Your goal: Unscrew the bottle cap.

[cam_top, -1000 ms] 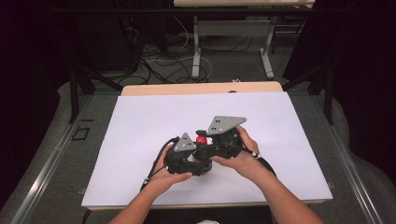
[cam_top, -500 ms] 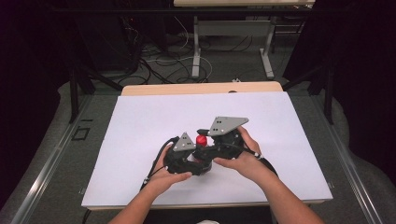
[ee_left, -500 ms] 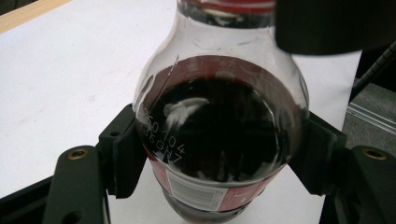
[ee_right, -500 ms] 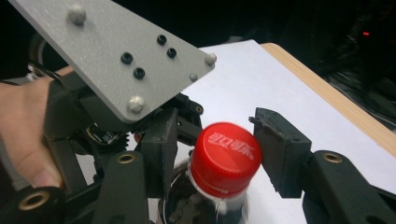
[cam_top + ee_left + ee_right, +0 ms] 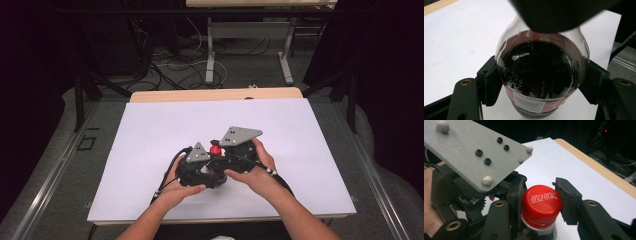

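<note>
Near the middle of the white desk (image 5: pixel 150 135), the left gripper (image 5: pixel 536 82) clamps the dark soda bottle (image 5: pixel 539 75) upright by its body, while the right gripper (image 5: pixel 541 202) closes its 2 fingers on the red cap (image 5: pixel 541 203), directly above.

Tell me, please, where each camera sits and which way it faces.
High view: above the person's side, facing forward and down on the table; both forearms, left gripper and right gripper show.
Left gripper view: on the left gripper, looking along its jaws at the bottle clamped between them.
Right gripper view: on the right gripper, looking along its jaws, closed around the red cap.
All three views share the bottle; its cap shows in the high and right gripper views.
</note>
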Available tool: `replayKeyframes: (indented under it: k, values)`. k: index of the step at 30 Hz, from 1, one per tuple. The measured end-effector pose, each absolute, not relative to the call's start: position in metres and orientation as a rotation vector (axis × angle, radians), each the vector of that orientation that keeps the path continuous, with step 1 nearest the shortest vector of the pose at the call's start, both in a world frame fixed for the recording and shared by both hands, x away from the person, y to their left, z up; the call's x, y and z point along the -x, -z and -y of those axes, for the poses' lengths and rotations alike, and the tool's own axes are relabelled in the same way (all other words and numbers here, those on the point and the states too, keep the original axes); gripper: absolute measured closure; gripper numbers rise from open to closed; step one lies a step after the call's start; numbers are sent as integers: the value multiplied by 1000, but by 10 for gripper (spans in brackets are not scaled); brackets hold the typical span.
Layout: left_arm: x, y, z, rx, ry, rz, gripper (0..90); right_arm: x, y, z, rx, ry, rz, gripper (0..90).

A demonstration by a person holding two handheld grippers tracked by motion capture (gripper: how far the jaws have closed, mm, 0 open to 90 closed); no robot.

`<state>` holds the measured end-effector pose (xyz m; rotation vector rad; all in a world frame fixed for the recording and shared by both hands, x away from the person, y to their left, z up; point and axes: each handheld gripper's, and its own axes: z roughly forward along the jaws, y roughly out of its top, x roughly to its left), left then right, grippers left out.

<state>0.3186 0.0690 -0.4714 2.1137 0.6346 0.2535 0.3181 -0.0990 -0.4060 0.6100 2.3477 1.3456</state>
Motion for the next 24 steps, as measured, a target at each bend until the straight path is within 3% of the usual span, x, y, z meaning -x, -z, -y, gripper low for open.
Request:
replayKeyframes:
  k: [14, 18, 24]
  values:
    - [-318, 470, -71, -2117, -244, -630, 302, -330, 402, 106, -538, -1424, -2426, 603]
    - [-320, 469, -73, -2120, -238, -635, 302, -328, 401, 106, -528, -1413, -2390, 513]
    - [-320, 469, -73, -2105, -250, -658, 302, -316, 398, 107, -600, -1385, -2346, 509]
